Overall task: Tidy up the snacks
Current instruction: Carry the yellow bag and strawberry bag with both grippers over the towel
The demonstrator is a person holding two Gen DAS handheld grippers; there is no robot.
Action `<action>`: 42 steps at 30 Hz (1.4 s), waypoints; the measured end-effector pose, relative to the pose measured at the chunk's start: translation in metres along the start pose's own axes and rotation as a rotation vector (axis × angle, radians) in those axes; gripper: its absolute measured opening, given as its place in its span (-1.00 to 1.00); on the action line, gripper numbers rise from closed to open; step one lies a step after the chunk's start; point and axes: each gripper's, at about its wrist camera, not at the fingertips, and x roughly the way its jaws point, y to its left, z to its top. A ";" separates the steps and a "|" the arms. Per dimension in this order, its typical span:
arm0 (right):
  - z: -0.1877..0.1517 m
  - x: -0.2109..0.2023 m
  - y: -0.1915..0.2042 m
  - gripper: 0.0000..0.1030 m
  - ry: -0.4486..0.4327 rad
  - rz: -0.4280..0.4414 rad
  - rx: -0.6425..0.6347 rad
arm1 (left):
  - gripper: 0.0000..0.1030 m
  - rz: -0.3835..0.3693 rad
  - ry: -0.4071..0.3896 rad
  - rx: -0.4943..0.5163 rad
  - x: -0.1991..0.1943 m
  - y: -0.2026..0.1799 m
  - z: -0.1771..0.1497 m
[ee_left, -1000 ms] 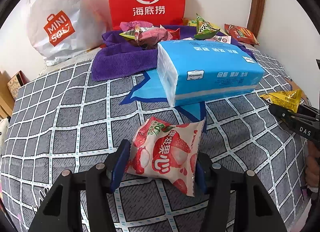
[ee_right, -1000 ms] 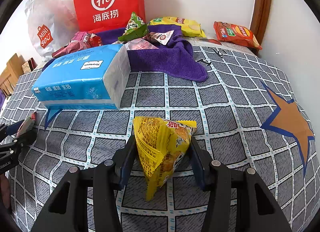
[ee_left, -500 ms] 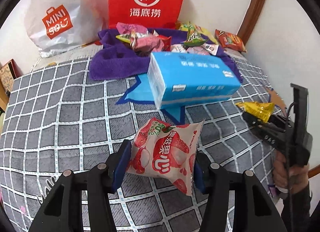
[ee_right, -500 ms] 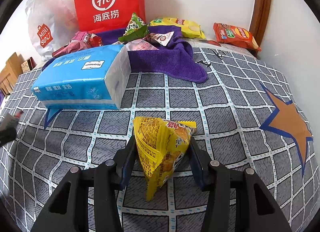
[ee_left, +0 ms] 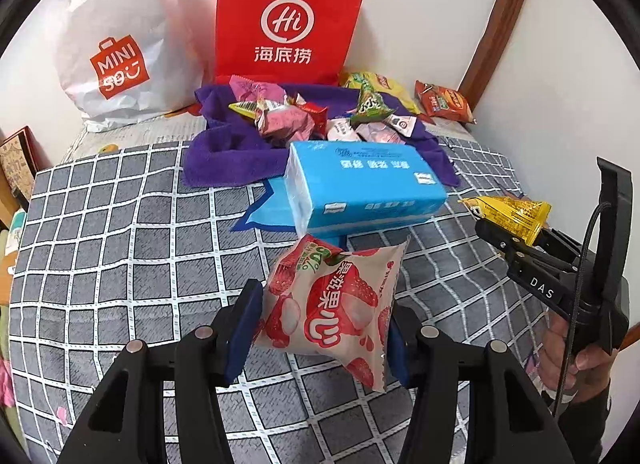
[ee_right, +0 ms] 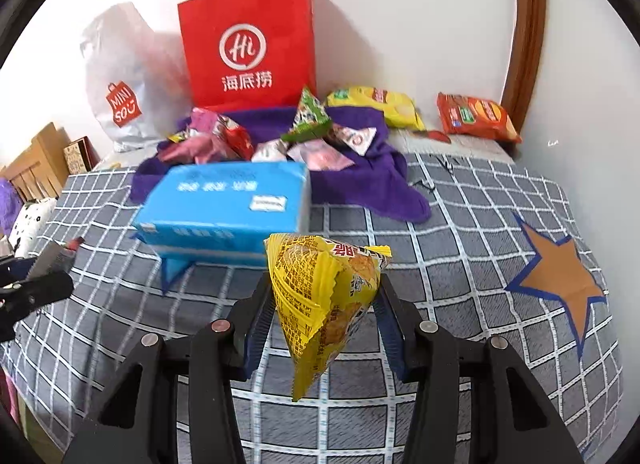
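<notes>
The left claw [ee_left: 320, 328] clamps a strawberry snack packet [ee_left: 332, 304]; the right claw [ee_right: 320, 320] clamps a yellow triangular packet [ee_right: 324, 296], both above the bed [ee_left: 120, 244]. The snack pile on the purple towel [ee_right: 360, 180] lies ahead at the bed's far edge, beyond the blue tissue pack [ee_right: 228, 204], with the right claw's path the clearer, I judge.

Lighting: bright, even, indoor. Soft shadows on wall [ee_left: 420, 4] behind red bag [ee_left: 286, 20]. Fisheye bowing, dark vignette at corners. Motion blur at 9 o'clock, right-wrist view.

The strawberry snack packet [ee_left: 332, 304] is glossy plastic film, as is the crinkled yellow snack packet [ee_right: 324, 304]. The blue tissue pack [ee_left: 368, 188] has smooth, shiny wrap. The purple towel [ee_left: 236, 156] looks soft and matt, the red bag [ee_left: 288, 20] matt paper, the checked bedcover [ee_left: 120, 244] woven cloth.
</notes>
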 end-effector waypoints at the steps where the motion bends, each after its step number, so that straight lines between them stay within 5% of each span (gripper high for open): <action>1: 0.002 -0.002 0.002 -0.06 -0.001 -0.004 -0.001 | 0.02 -0.003 -0.002 0.000 -0.003 -0.001 0.002; 25: 0.041 -0.027 0.011 -0.06 -0.010 -0.025 0.023 | 0.02 -0.036 -0.060 -0.003 -0.034 -0.007 0.046; 42: 0.100 -0.024 0.013 -0.06 -0.040 0.003 0.008 | 0.02 -0.025 -0.102 -0.008 -0.032 -0.001 0.093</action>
